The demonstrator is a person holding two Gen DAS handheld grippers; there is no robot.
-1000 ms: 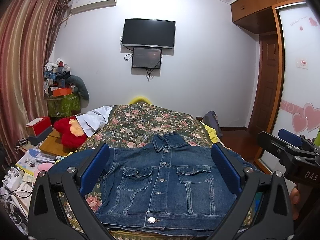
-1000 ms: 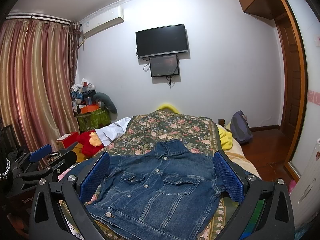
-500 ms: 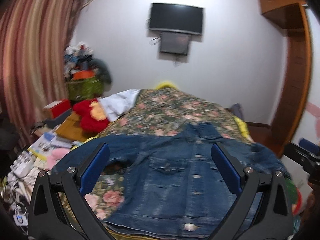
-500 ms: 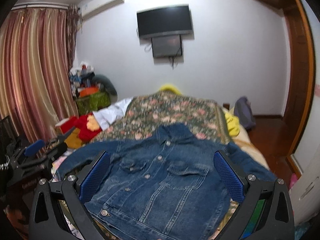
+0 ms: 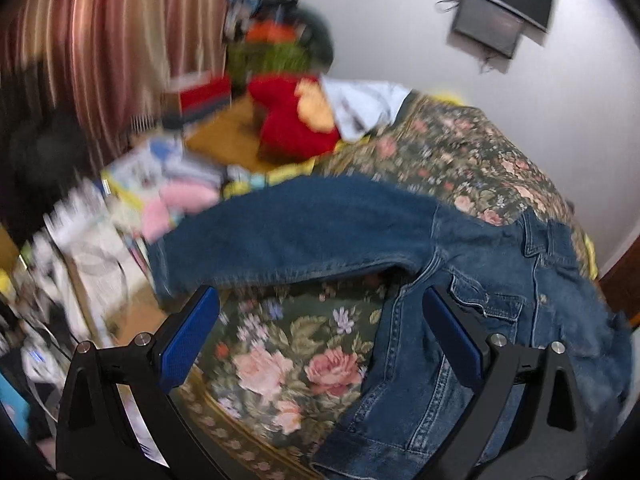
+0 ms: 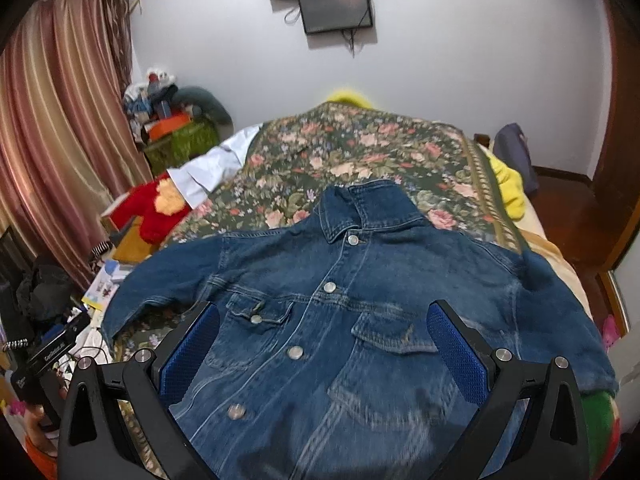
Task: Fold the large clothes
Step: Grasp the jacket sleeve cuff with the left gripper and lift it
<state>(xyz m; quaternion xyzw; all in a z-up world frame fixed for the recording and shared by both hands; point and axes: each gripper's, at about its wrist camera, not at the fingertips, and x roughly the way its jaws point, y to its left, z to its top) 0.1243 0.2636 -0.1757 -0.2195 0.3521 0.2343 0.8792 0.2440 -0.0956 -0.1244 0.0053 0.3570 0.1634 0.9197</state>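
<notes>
A blue denim jacket (image 6: 344, 312) lies front up and buttoned on a floral bedspread (image 6: 360, 160), collar away from me, both sleeves spread out. In the left wrist view the jacket (image 5: 500, 320) sits at right and its left sleeve (image 5: 288, 236) stretches out to the left over the bed edge. My left gripper (image 5: 320, 340) is open and empty, above the bedspread just below that sleeve. My right gripper (image 6: 322, 350) is open and empty, above the jacket's chest pockets. The left gripper (image 6: 48, 356) shows at the right wrist view's lower left.
A red plush toy (image 6: 154, 208) and a white cloth (image 6: 212, 168) lie at the bed's left side. Books and clutter (image 5: 132, 200) fill the floor at left by striped curtains (image 6: 56, 120). A yellow item (image 6: 508, 184) lies at the bed's right edge, near a wooden door (image 6: 620, 140).
Both grippers have moved lower and closer to the bed. The left one swung left toward the jacket's left sleeve; the right one now hovers over the jacket's chest. The jacket has not moved.
</notes>
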